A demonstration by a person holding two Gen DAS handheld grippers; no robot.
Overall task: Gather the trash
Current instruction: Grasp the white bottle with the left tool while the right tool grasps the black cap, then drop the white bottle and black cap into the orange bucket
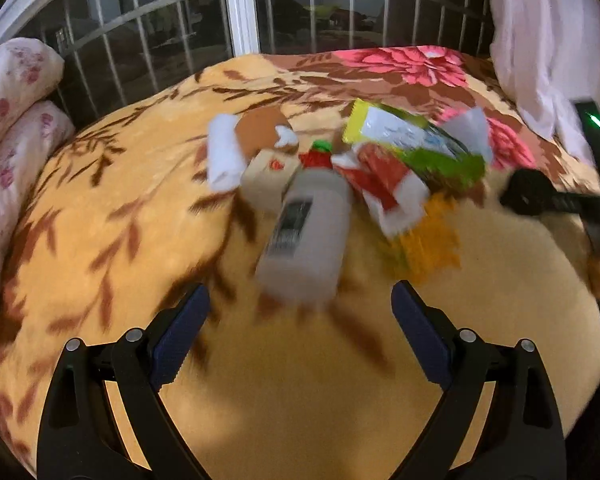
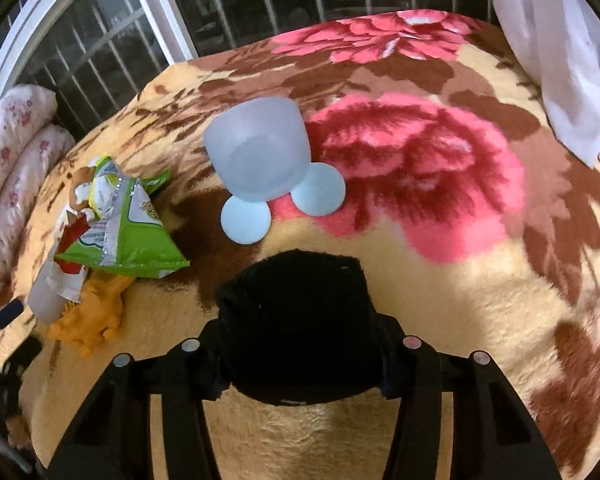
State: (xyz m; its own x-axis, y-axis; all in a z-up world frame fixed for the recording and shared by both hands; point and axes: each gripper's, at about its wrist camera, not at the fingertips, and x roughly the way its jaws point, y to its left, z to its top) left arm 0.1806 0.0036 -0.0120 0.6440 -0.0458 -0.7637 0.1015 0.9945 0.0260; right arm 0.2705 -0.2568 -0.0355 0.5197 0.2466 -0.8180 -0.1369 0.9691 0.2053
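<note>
A pile of trash lies on the floral blanket (image 1: 112, 200). In the left wrist view a grey bottle (image 1: 306, 232) with a red and green cap lies just ahead of my open, empty left gripper (image 1: 300, 300). Beside it are a green snack bag (image 1: 416, 144), a red-white wrapper (image 1: 384, 188), an orange wrapper (image 1: 428, 244) and a white-brown carton (image 1: 252, 148). My right gripper (image 2: 296, 320) is shut on a black object (image 2: 300, 320); it shows at the right in the left wrist view (image 1: 528, 196). A pale blue cup with two round ears (image 2: 264, 160) lies ahead of it.
A barred window (image 1: 236, 12) runs along the far side of the bed. Flowered pillows (image 1: 8, 112) lie at the left. A white cloth (image 2: 560, 52) hangs at the right. The snack bag (image 2: 120, 224) and orange wrapper (image 2: 92, 320) show left in the right wrist view.
</note>
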